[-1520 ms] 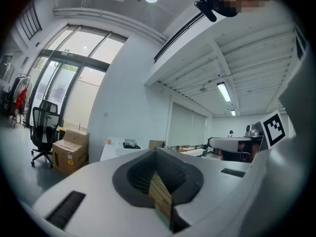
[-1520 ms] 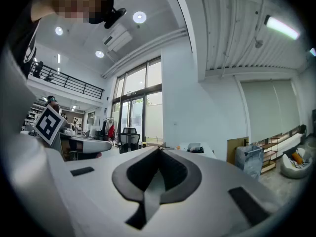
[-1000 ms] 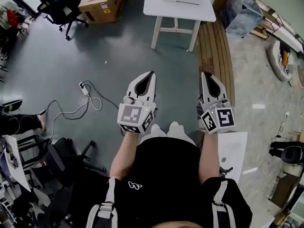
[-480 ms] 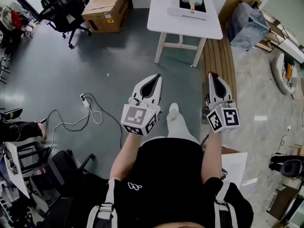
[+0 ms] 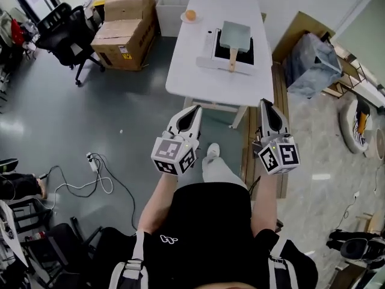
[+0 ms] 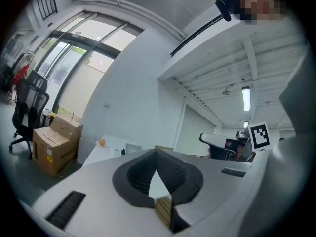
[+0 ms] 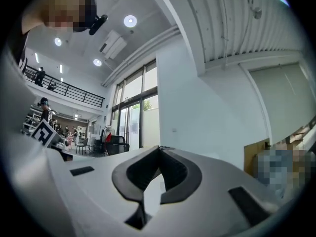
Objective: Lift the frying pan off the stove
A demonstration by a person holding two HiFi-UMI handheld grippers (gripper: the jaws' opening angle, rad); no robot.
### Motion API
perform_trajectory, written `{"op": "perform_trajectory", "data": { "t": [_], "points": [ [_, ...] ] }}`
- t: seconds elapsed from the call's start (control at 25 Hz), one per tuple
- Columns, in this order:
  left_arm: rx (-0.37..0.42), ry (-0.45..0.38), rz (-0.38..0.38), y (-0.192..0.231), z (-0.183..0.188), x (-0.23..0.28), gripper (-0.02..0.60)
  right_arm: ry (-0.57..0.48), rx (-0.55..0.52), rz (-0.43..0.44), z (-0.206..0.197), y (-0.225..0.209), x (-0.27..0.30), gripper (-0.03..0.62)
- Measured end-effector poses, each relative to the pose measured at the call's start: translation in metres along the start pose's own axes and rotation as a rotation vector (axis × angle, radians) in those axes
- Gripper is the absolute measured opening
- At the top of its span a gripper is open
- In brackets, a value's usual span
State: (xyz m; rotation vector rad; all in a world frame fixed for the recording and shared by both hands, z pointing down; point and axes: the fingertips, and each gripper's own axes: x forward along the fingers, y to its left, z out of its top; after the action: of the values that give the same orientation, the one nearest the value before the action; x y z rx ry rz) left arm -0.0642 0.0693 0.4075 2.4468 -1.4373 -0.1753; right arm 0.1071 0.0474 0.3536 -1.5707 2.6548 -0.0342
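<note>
A square grey frying pan (image 5: 236, 35) with a wooden handle (image 5: 231, 59) sits on a white stove (image 5: 213, 56) on the white table (image 5: 198, 77), far ahead of me. My left gripper (image 5: 195, 109) is held at waist height short of the table's near edge, shut and empty. My right gripper (image 5: 265, 103) is level with it to the right, also shut with nothing in it. In the left gripper view the closed jaws (image 6: 157, 153) point at the distant table (image 6: 111, 149). The right gripper view shows closed jaws (image 7: 159, 150) against a white wall.
An orange on a plate (image 5: 190, 15) lies at the table's far left. Cardboard boxes (image 5: 123, 26) and a black office chair (image 5: 60, 32) stand left of the table. A wooden bench (image 5: 280, 101) and a grey bag (image 5: 310, 59) are to the right. A cable (image 5: 90, 167) trails across the floor.
The person has walked toward the table, so the table, stove and pan have come nearer and lower in the head view. Both grippers stay shut in front of the body.
</note>
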Motion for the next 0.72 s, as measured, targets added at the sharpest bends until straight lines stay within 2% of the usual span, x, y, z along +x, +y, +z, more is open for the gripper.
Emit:
{"op": "perform_trajectory", "data": {
  "t": [0.16, 0.32, 0.56, 0.72],
  "points": [
    [0.018, 0.0, -0.001, 0.005, 0.047, 0.113, -0.009, -0.009, 0.023, 0.062, 0.041, -0.076, 0.09, -0.002],
    [0.054, 0.033, -0.005, 0.021, 0.056, 0.189, -0.009, 0.014, 0.046, 0.072, 0.033, -0.125, 0.149, 0.0],
    [0.021, 0.089, 0.013, 0.052, 0.046, 0.235, -0.009, 0.072, 0.086, 0.063, 0.002, -0.16, 0.184, -0.002],
    [0.008, 0.123, 0.001, 0.069, 0.04, 0.258, -0.009, 0.094, 0.094, 0.058, -0.006, -0.164, 0.204, 0.0]
  ]
}}
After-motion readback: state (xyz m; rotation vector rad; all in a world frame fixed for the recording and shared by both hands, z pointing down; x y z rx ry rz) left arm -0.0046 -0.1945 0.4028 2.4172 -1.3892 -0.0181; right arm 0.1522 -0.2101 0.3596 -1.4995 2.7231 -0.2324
